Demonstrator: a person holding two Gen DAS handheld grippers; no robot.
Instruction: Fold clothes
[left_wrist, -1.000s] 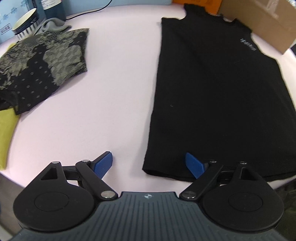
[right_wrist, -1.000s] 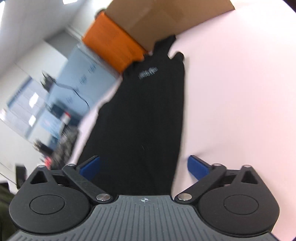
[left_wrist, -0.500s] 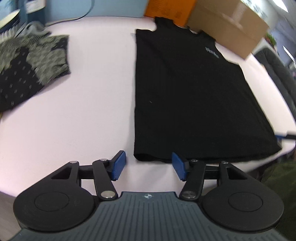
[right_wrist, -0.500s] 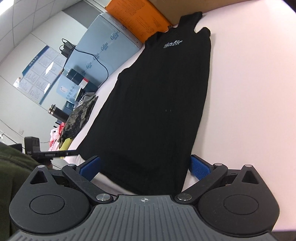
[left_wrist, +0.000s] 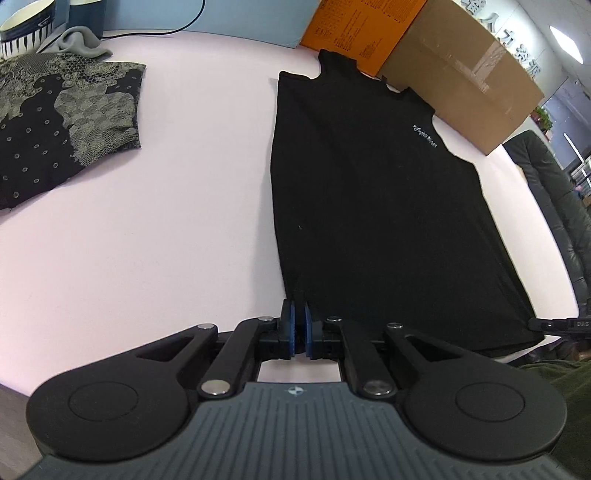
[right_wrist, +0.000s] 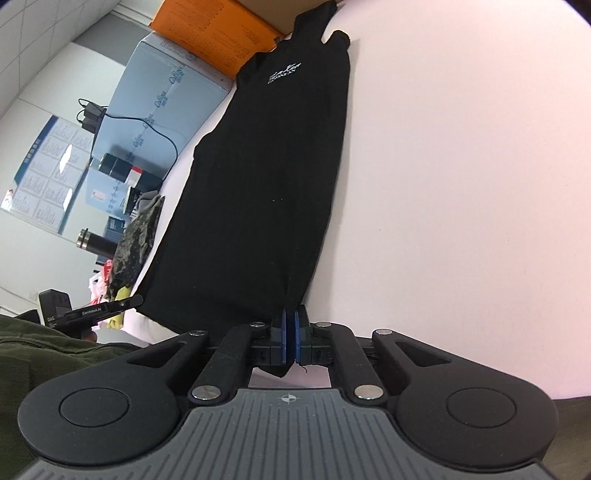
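Note:
A black sleeveless top lies flat on the pale pink table, neck end far, hem near. My left gripper is shut on the hem's left corner. My right gripper is shut on the hem's right corner, and the top stretches away from it. The right gripper's tip shows at the right edge of the left wrist view. The left gripper shows at the left of the right wrist view.
A folded black and olive patterned garment lies at the far left. An orange box and a cardboard box stand behind the top's neck. A grey cloth and a striped bowl sit at the back left.
Both grippers went from wide open to shut, each closing on a corner of the top's hem after moving in to the near edge.

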